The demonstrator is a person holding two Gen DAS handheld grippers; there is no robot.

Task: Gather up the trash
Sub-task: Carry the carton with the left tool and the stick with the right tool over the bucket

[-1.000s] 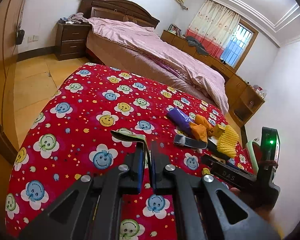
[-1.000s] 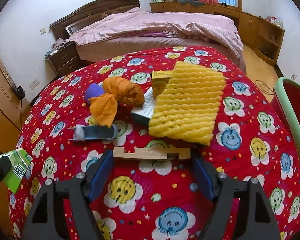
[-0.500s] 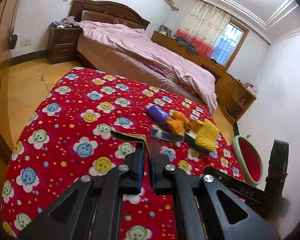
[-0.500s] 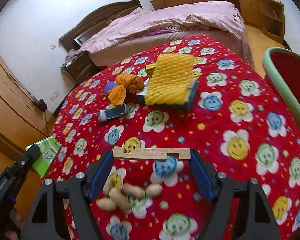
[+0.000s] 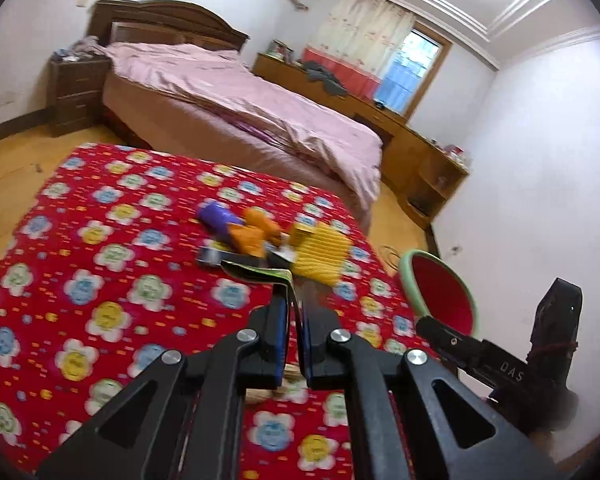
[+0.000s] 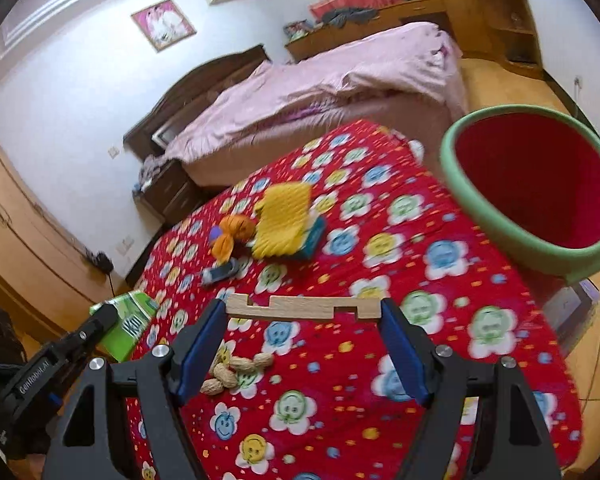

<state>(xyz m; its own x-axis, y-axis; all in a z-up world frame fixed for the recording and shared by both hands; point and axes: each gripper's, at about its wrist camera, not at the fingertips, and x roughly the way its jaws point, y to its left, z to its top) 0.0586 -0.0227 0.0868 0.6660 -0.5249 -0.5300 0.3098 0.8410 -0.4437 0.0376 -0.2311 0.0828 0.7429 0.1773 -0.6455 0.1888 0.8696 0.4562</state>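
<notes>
Left wrist view: left gripper (image 5: 296, 300) jaws were clamped on a green carton (image 5: 260, 273). Trash pile (image 5: 276, 240) was left near the table's (image 5: 100, 300) far right corner; bin (image 5: 440, 292) was seen beside the right edge, apparently empty.

Right wrist view: right gripper (image 6: 304, 320) jaws were closed on a wooden strip (image 6: 300, 307). Peanuts (image 6: 232, 370) were left near the near edge. Smiley-flower cloth, bedroom, pink bed (image 6: 340, 80) behind.

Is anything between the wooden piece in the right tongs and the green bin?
Nothing visible. The wooden piece sits clamped in the right tongs, and only bare red cloth shows between it and the green bin at the right.
</notes>
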